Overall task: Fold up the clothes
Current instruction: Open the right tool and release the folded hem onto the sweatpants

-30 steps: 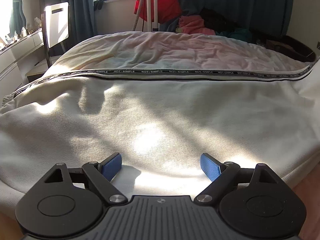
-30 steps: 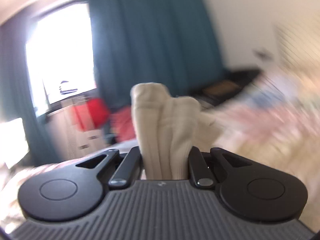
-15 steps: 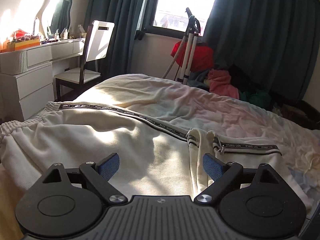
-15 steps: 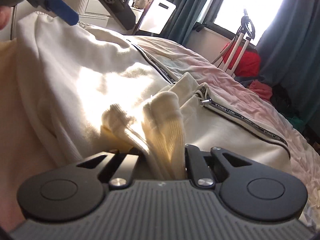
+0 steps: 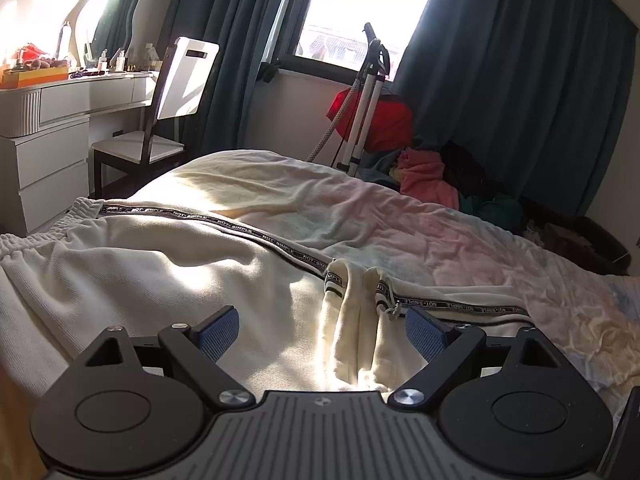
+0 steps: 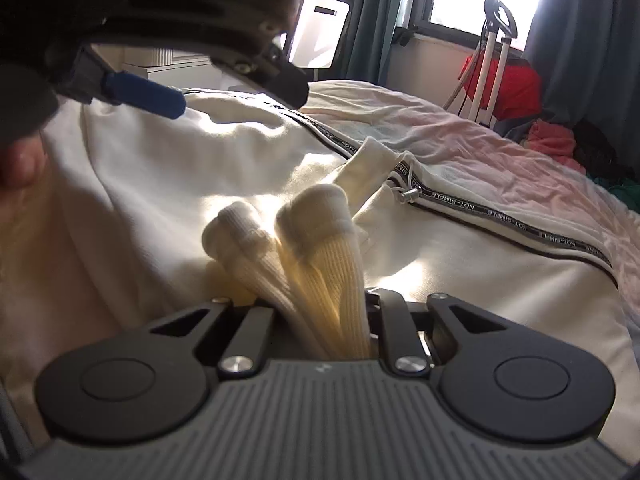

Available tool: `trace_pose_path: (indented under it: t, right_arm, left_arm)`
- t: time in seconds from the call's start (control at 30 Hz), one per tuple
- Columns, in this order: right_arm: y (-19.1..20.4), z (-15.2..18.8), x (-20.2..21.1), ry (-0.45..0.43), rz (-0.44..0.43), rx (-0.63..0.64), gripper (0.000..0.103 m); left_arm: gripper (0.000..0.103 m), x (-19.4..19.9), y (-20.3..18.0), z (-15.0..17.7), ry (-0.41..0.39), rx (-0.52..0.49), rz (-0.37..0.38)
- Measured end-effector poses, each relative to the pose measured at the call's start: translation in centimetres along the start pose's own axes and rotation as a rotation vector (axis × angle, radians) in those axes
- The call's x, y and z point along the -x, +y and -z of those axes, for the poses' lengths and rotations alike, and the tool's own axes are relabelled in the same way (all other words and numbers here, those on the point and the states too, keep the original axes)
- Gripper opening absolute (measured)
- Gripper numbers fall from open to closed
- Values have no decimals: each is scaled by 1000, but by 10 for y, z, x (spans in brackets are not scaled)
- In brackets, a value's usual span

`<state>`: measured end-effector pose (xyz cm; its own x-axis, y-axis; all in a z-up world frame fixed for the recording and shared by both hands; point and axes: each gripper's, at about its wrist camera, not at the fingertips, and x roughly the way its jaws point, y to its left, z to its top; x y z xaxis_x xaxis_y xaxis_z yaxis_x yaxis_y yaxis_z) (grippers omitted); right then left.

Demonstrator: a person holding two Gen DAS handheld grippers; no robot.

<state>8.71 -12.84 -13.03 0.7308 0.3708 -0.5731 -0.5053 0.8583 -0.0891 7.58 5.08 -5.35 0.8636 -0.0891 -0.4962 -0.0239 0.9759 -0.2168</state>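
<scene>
Slipping is what we are fearing, because our right gripper [image 6: 320, 320] is pinching only two ribbed cuffs [image 6: 304, 240] of the cream trousers [image 5: 140, 288] lying spread on the near side of the bed [image 5: 400, 216], while our left gripper [image 5: 320, 334] is hovering wide apart, gripping nothing.

Harsh window [image 5: 362, 4] glare, perhaps overexposed

"NOT-SIMPLE" repeated along the black stripe [image 5: 276, 242] of the cream trousers [image 5: 132, 280].
</scene>
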Motion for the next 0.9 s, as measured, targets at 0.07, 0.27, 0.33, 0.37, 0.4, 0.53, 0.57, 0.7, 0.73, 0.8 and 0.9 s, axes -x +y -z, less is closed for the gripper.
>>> trace_pose_path:
  t: [0.07,0.27,0.33,0.37,0.4,0.53,0.57,0.7,0.73,0.8,0.9]
  right_arm:
    - [-10,-4,7,46,-72,-89,45]
    - [-43,-3,53,90,-136,-309,63]
    - [-55,-3,74,49,-111,-363,63]
    - [-62,-3,83,28,-90,-386,63]
    - [-71,-3,83,21,-56,-418,63]
    - [-109,-1,87,-11,78,-544,63]
    - [-118,-1,87,-16,113,-574,63]
    - [-141,10,65,90,291,-596,63]
    - [-141,11,63,101,297,-593,63]
    - [-141,15,60,122,309,-588,62]
    - [-141,20,54,155,327,-579,62]
  left_arm:
    - [92,0,-4,1,-7,-26,-9]
    - [92,4,-22,7,-30,-142,-20]
    - [92,5,-26,10,-32,-167,-12]
    - [92,6,-28,11,-33,-179,-9]
    - [92,6,-31,12,-34,-191,-5]
    - [92,5,-39,18,-24,-233,12]
    - [92,3,-43,21,-16,-253,9]
    - [92,-9,-55,33,31,-338,-27]
    - [92,-14,-57,37,55,-354,-35]
    - [92,-22,-60,43,102,-381,-49]
    - [92,-32,-58,49,164,-383,-51]
